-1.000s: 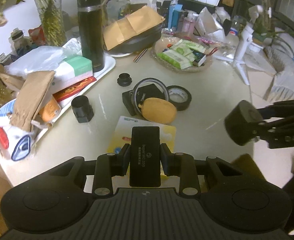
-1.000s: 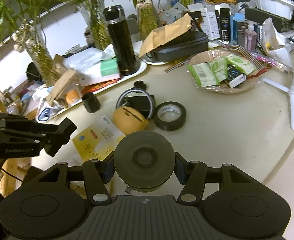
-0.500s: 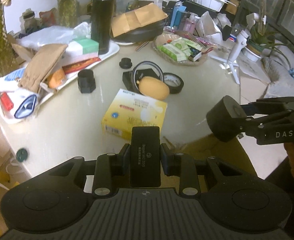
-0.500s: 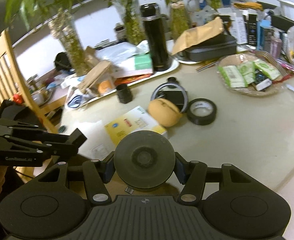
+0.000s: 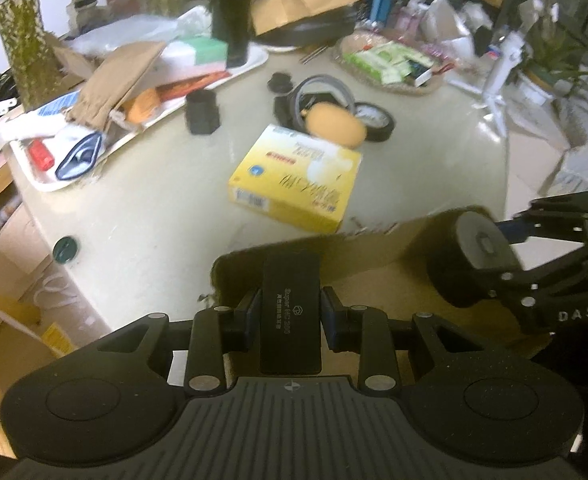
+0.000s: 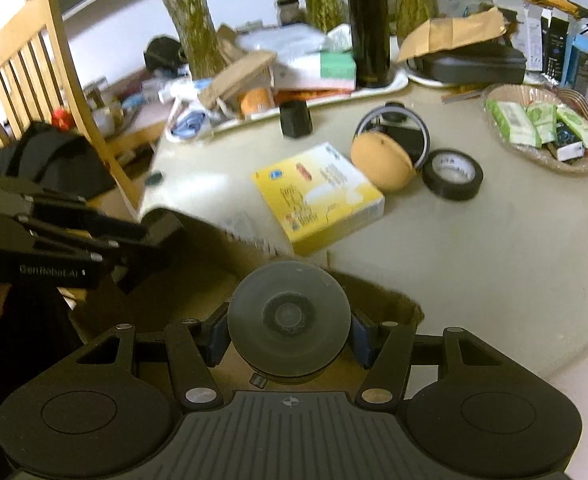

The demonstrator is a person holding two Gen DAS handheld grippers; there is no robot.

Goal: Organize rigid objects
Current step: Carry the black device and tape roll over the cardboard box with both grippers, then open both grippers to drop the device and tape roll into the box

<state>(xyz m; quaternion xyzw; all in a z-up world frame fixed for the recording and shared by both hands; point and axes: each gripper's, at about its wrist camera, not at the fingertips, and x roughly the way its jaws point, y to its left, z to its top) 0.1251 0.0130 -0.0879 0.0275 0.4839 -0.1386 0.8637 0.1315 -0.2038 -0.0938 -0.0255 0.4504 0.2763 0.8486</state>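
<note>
My left gripper (image 5: 290, 312) is shut on a flat black rectangular device (image 5: 291, 300). It also shows in the right wrist view (image 6: 150, 240). My right gripper (image 6: 290, 336) is shut on a round black cylindrical object (image 6: 289, 320), also seen in the left wrist view (image 5: 470, 256). Both are held over an open cardboard box (image 5: 374, 276) just off the table's near edge; the box shows in the right wrist view too (image 6: 214, 280). On the table lie a yellow box (image 5: 298, 176), an orange oval case (image 5: 336, 124) and a black tape roll (image 5: 374, 120).
A white tray (image 5: 142, 128) with clutter and a tall black flask (image 5: 234, 8) stand at the back left. A small black cup (image 5: 202, 112) and a basket of packets (image 5: 390, 64) are on the table. A wooden chair (image 6: 46, 80) stands at the left.
Both grippers have pulled back from over the table toward its near edge, still holding their objects. The cardboard box has come into view beneath them.
</note>
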